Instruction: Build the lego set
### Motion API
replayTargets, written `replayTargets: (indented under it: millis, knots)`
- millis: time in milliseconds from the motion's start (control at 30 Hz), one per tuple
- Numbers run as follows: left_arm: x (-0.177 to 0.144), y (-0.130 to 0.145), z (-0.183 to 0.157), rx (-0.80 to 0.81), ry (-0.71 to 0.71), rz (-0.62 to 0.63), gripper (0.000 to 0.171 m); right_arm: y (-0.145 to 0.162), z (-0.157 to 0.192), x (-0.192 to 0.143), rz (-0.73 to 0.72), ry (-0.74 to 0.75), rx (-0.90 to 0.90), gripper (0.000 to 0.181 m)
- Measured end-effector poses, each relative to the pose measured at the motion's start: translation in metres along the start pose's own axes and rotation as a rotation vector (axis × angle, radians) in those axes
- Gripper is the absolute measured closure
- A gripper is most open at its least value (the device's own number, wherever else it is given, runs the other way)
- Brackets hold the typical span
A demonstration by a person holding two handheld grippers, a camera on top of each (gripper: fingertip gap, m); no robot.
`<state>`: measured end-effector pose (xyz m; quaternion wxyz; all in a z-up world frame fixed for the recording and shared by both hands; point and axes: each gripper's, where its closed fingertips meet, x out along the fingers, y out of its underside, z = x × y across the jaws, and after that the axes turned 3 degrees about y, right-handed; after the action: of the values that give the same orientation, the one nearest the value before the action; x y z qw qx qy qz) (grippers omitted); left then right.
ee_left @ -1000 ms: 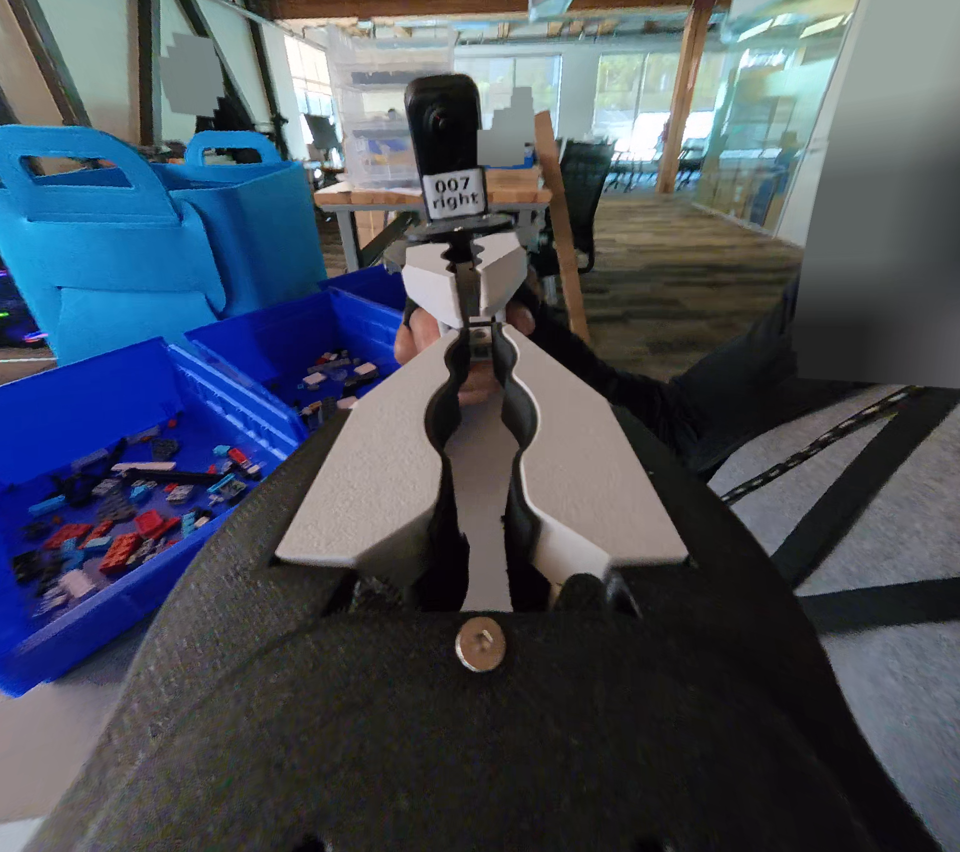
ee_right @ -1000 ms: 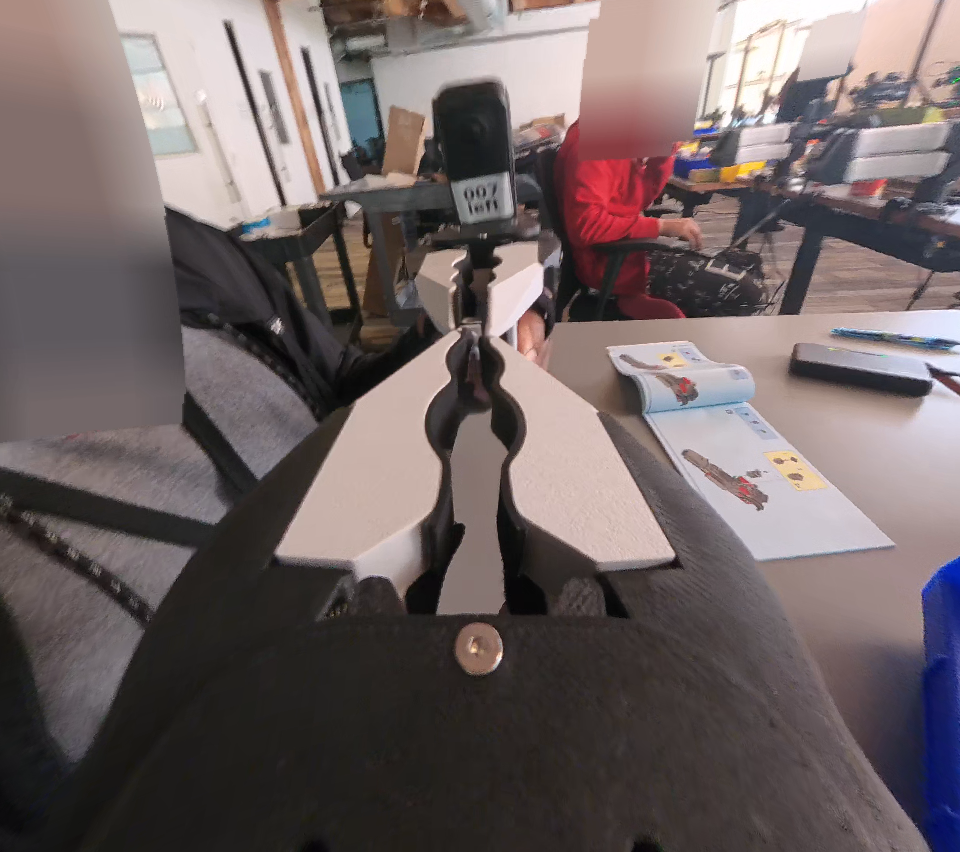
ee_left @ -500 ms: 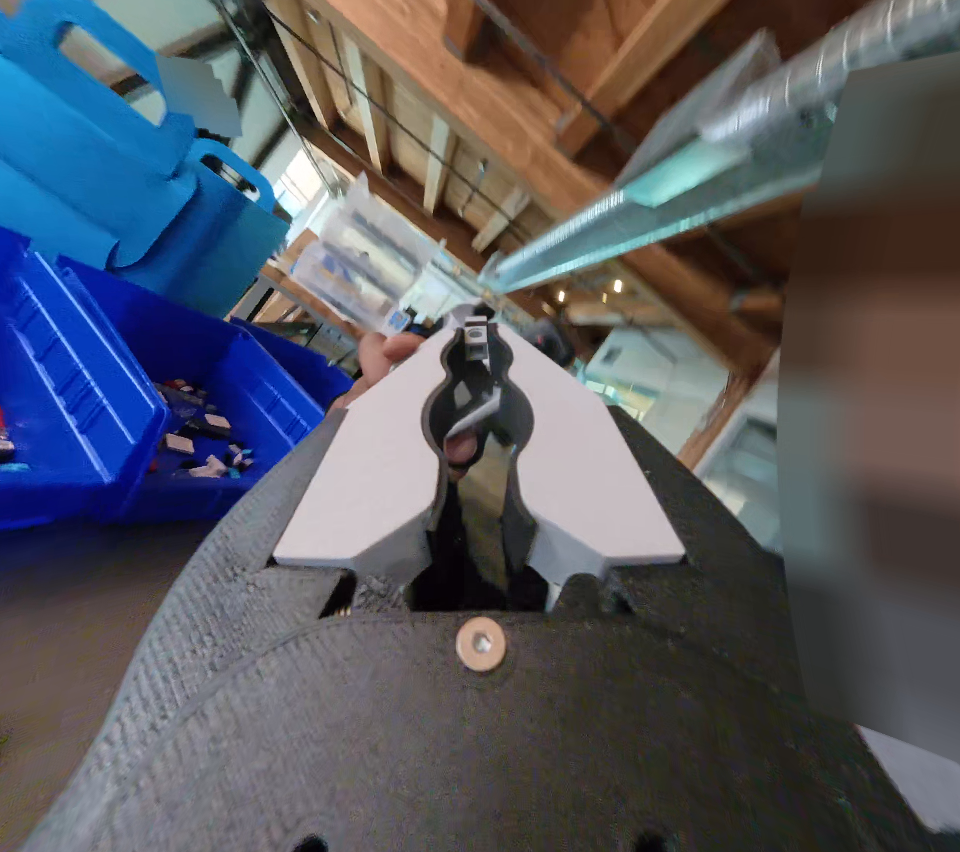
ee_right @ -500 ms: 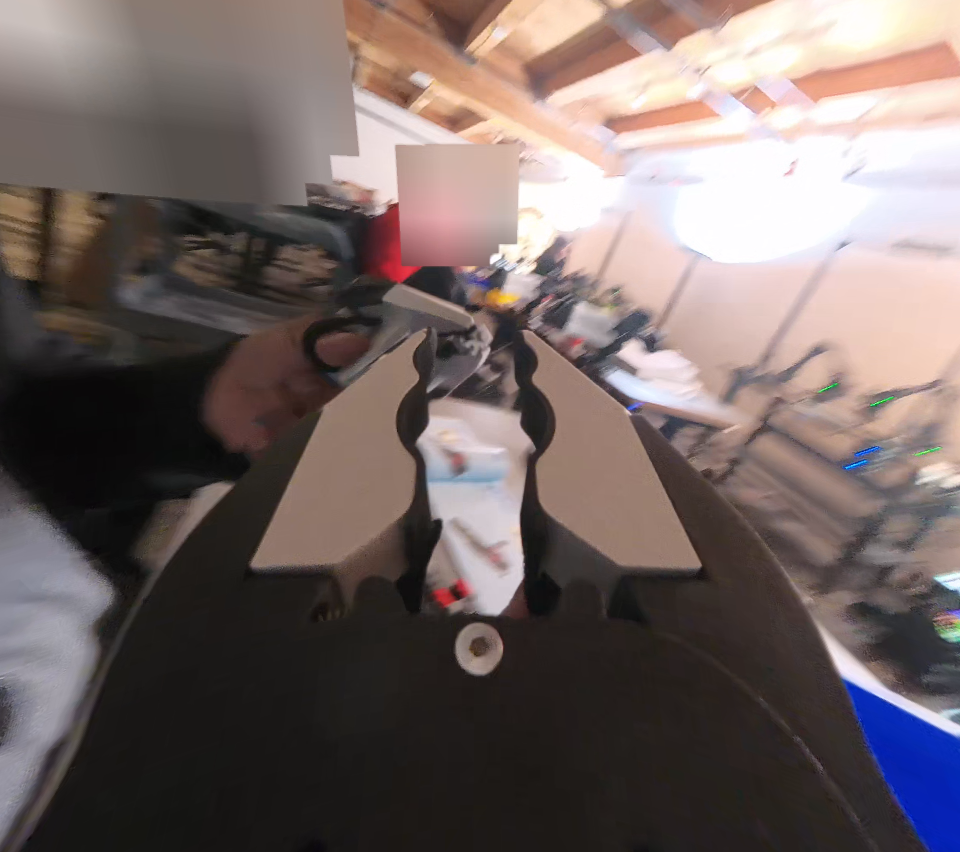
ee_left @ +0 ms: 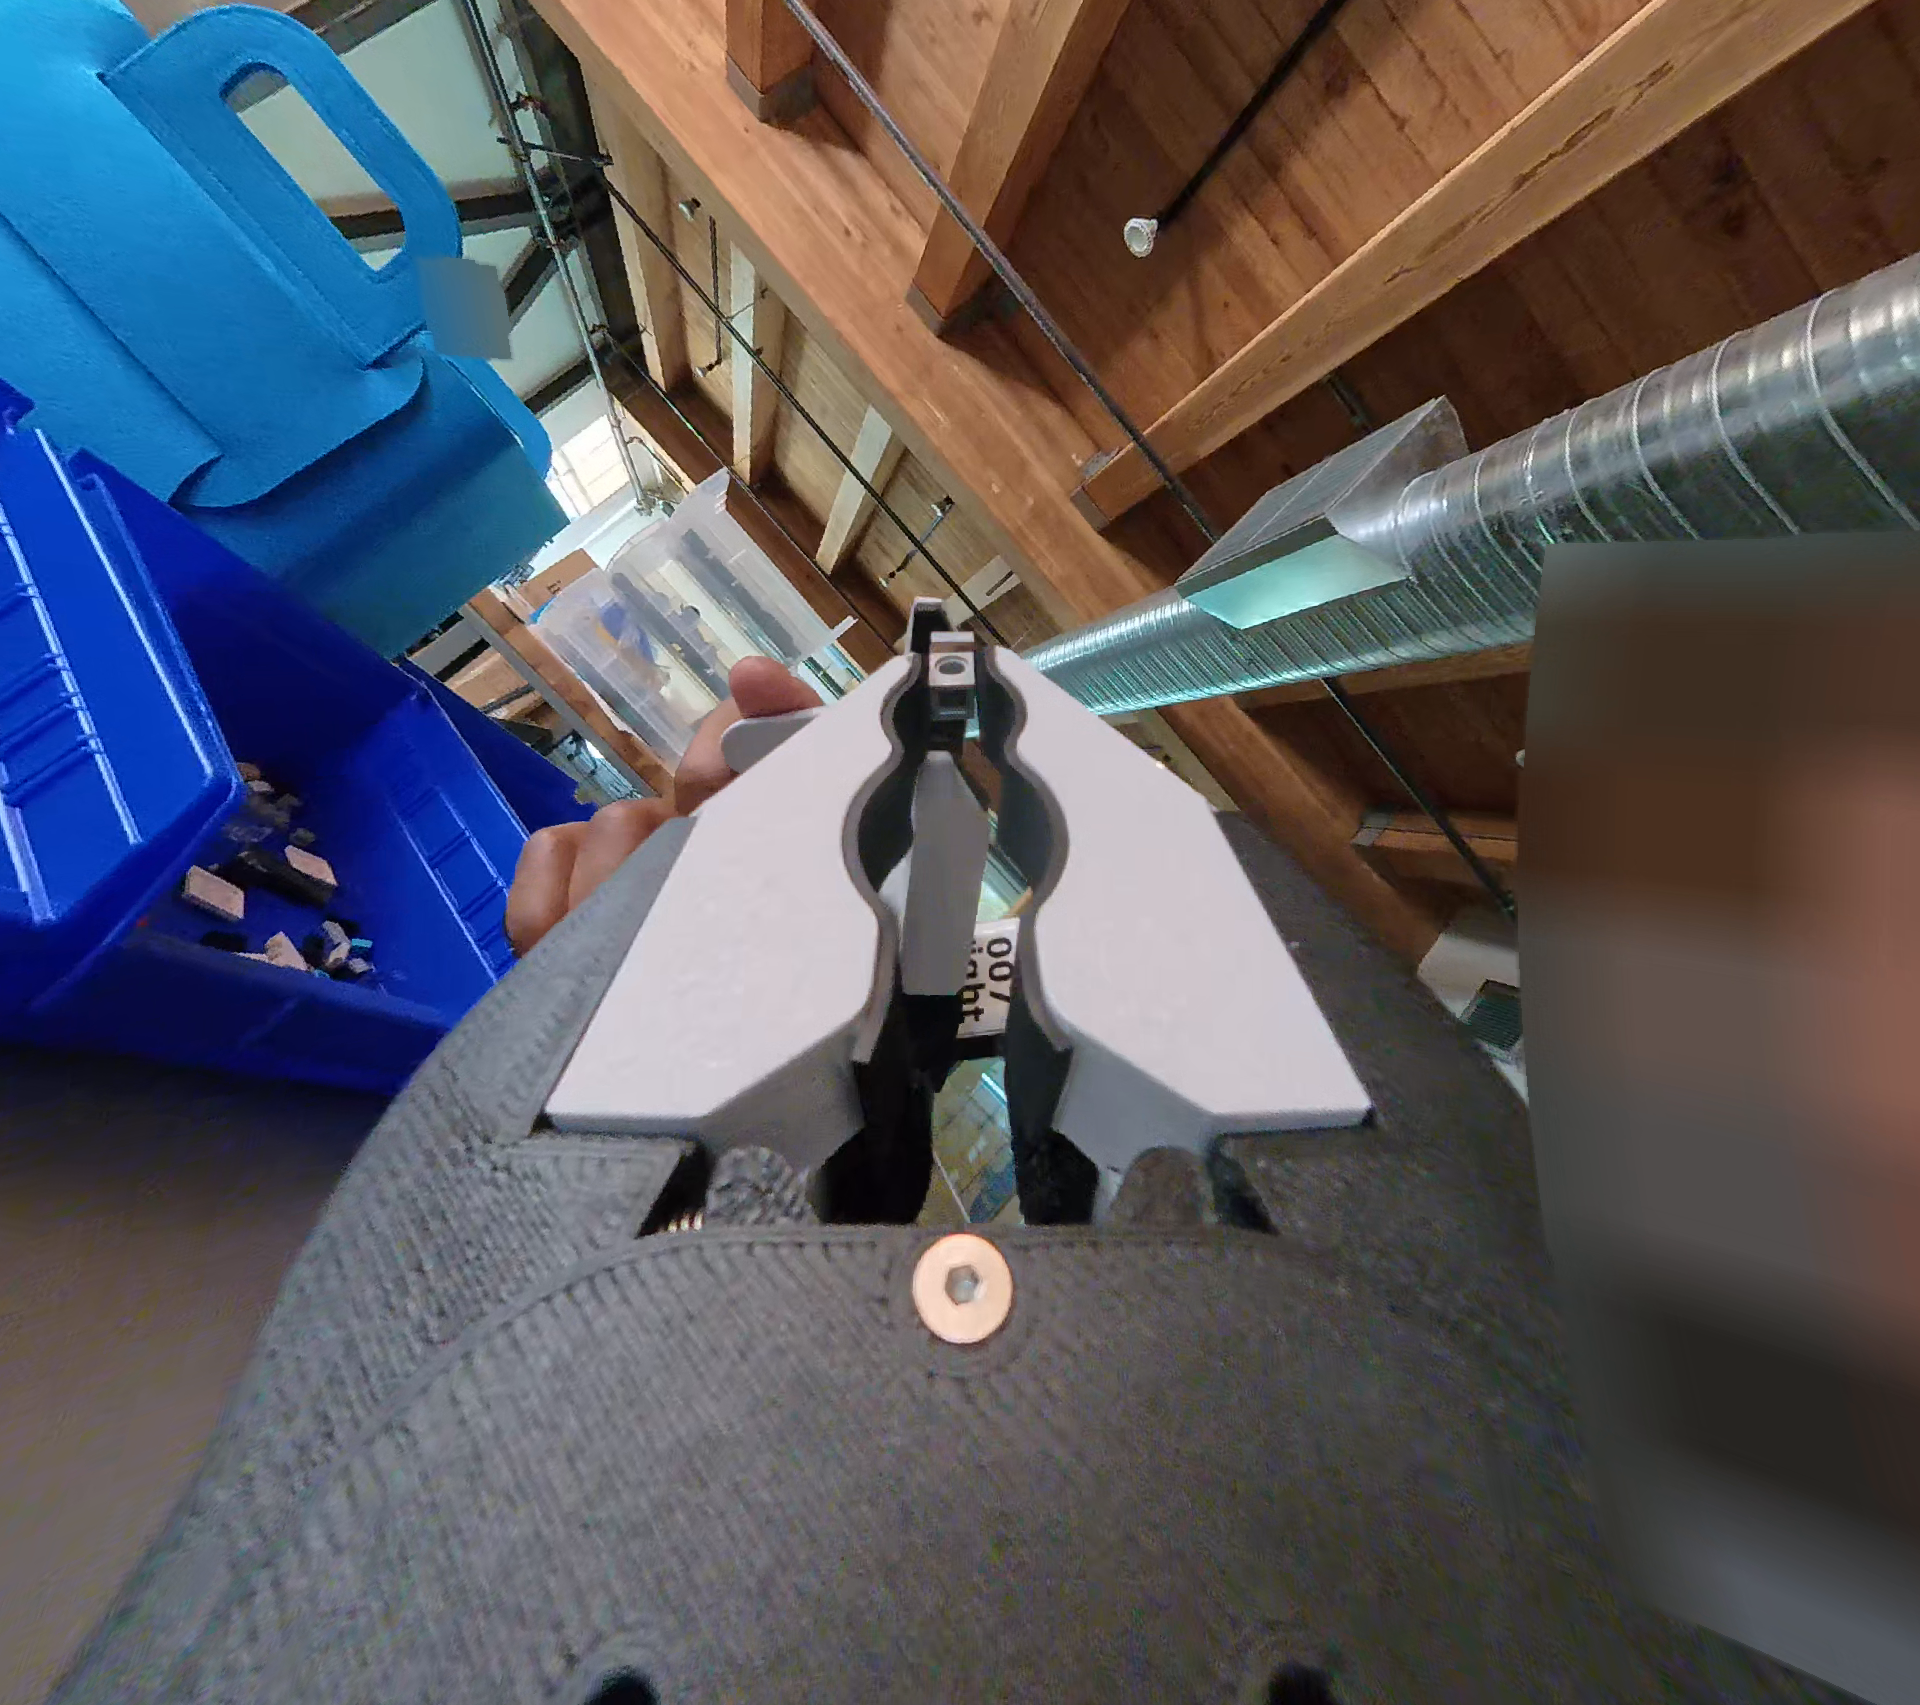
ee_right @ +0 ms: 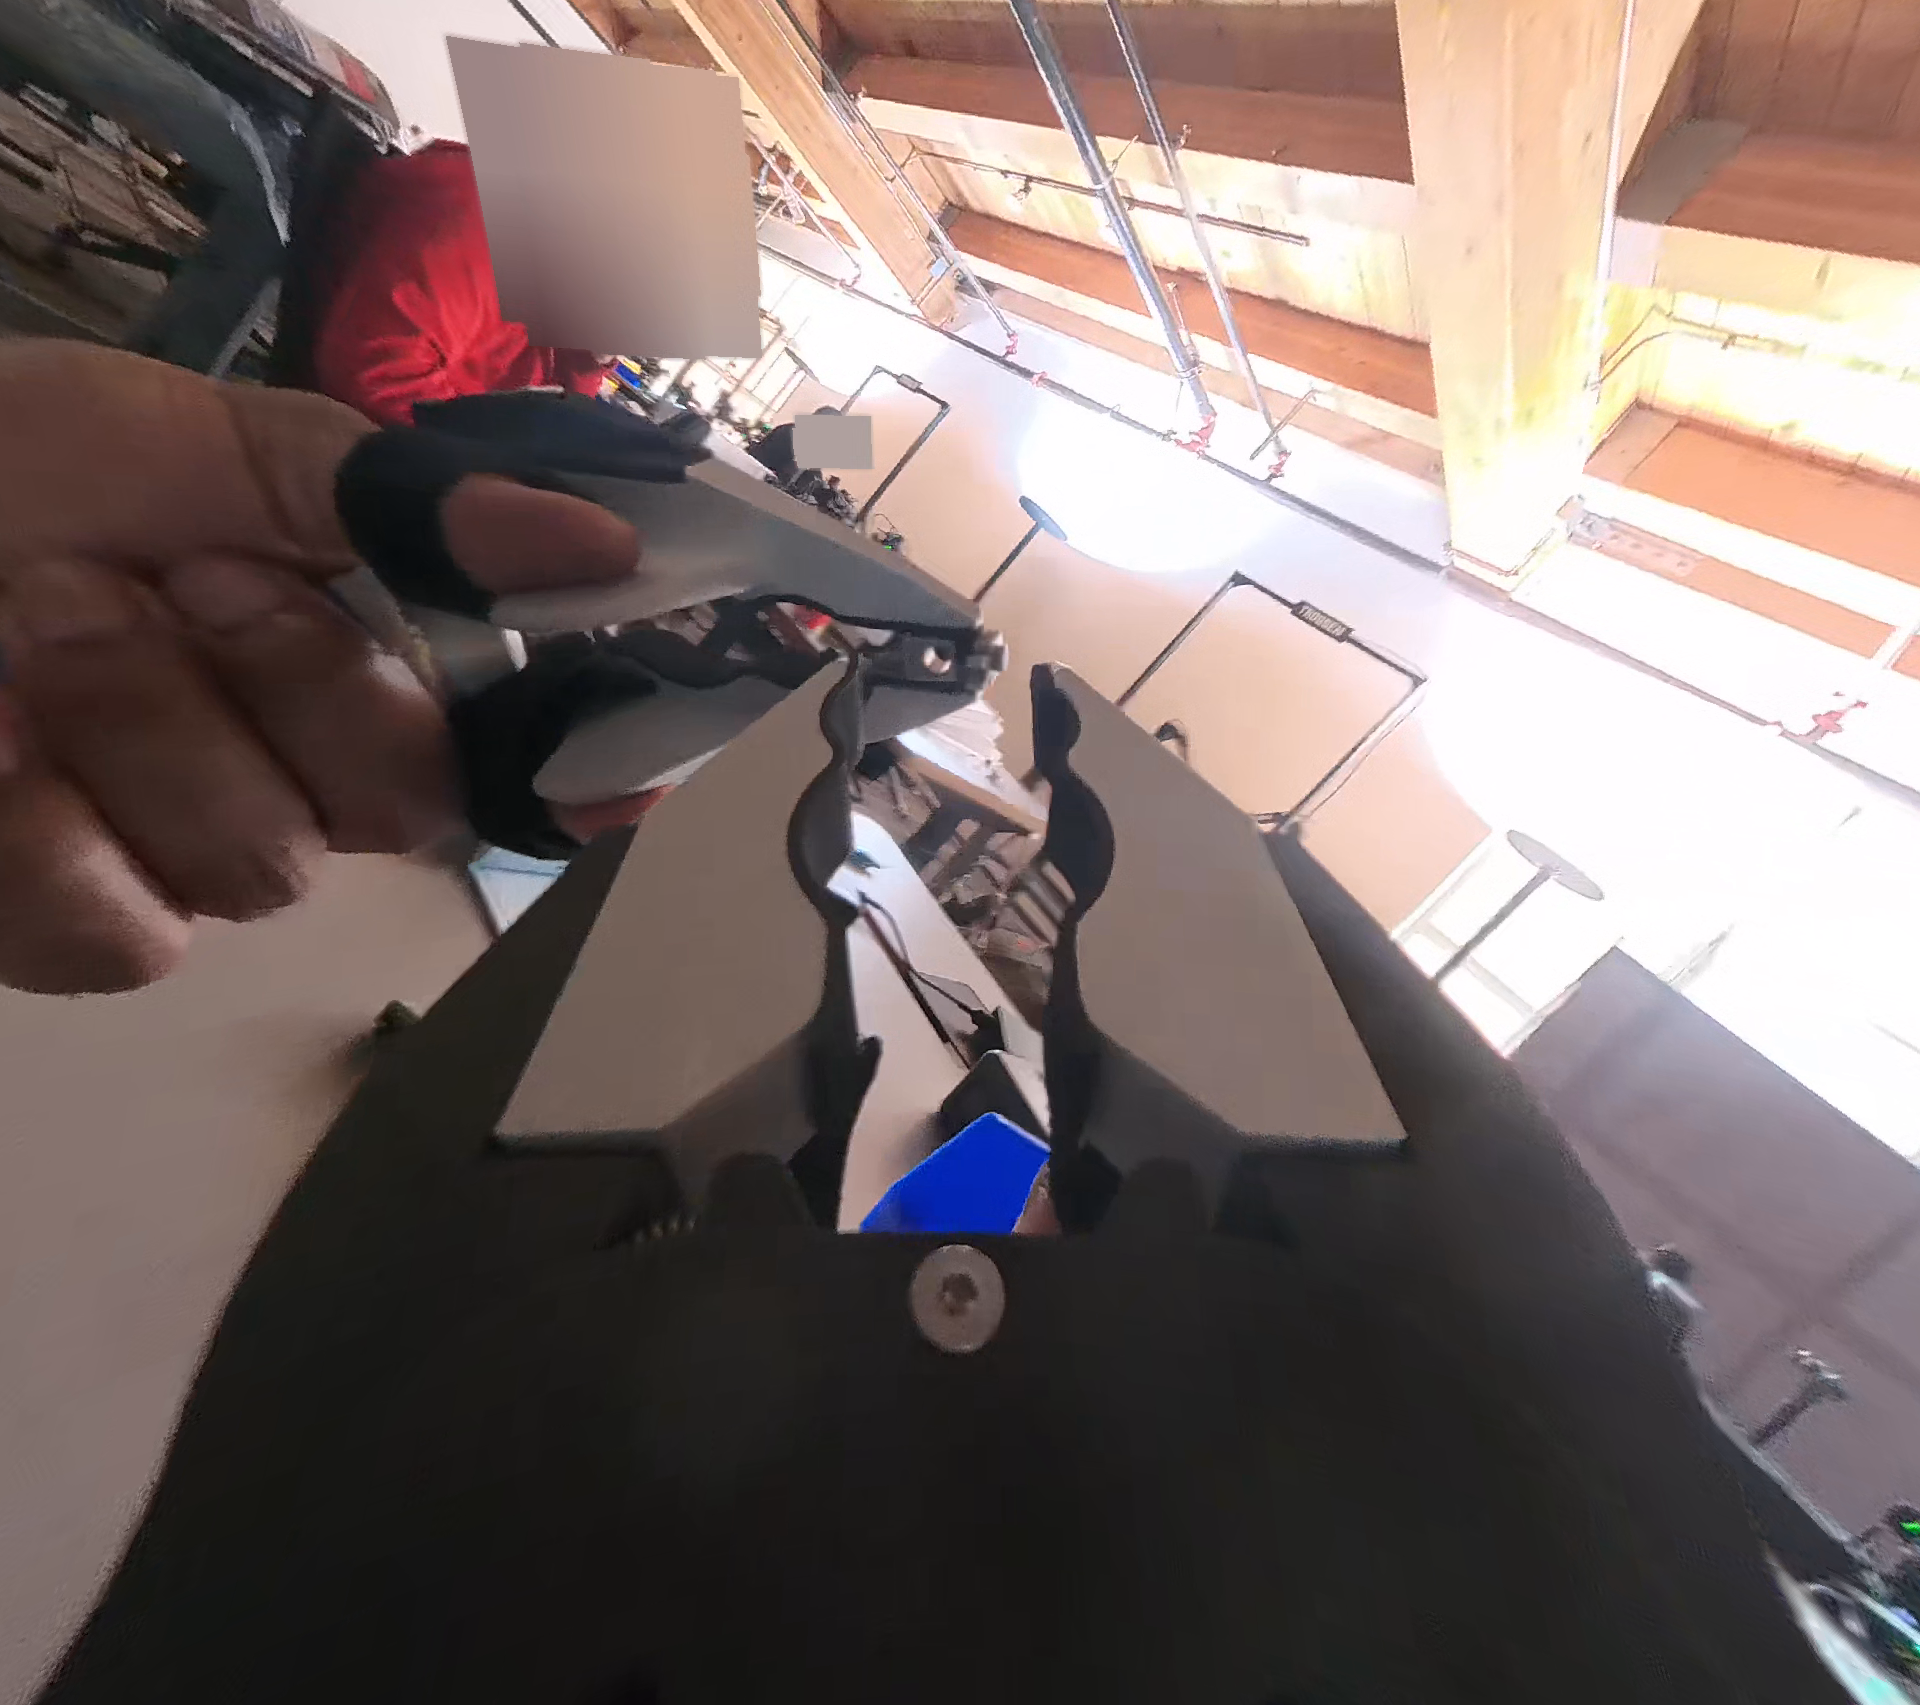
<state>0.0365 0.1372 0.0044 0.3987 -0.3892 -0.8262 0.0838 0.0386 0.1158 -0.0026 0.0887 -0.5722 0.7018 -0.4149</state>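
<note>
My left gripper is shut on a small grey lego piece at its fingertips and is tilted up toward the wooden ceiling. In the right wrist view the left gripper comes in from the left in a person's hand, with the lego piece at its tip. My right gripper is open and empty. The left gripper's tip and the piece sit in the gap between the right gripper's fingertips. Part of the right gripper's body shows through the left gripper's gap.
Blue bins with loose lego pieces stand at the left on the grey table, with a light blue felt bag behind them. A bin corner shows below the right gripper. A person in red sits farther back.
Both grippers have tilted up from level toward the ceiling. The right gripper has opened and let go of the piece. The left gripper has stayed shut on it.
</note>
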Motion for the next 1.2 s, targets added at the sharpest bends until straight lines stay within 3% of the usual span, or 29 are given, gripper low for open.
replayTargets:
  millis: [467,633,1200]
  knots:
    - [0.000,0.001,-0.001,0.068,-0.035,-0.041,0.163,-0.007,-0.001,0.000,-0.003,0.047,-0.097,0.149]
    - [0.001,0.004,-0.003,0.104,-0.037,-0.021,0.163,-0.011,-0.007,-0.003,-0.022,0.082,-0.098,0.162]
    - [0.000,0.006,-0.006,0.257,-0.077,0.020,0.163,-0.015,-0.005,-0.004,0.016,0.051,-0.096,0.163]
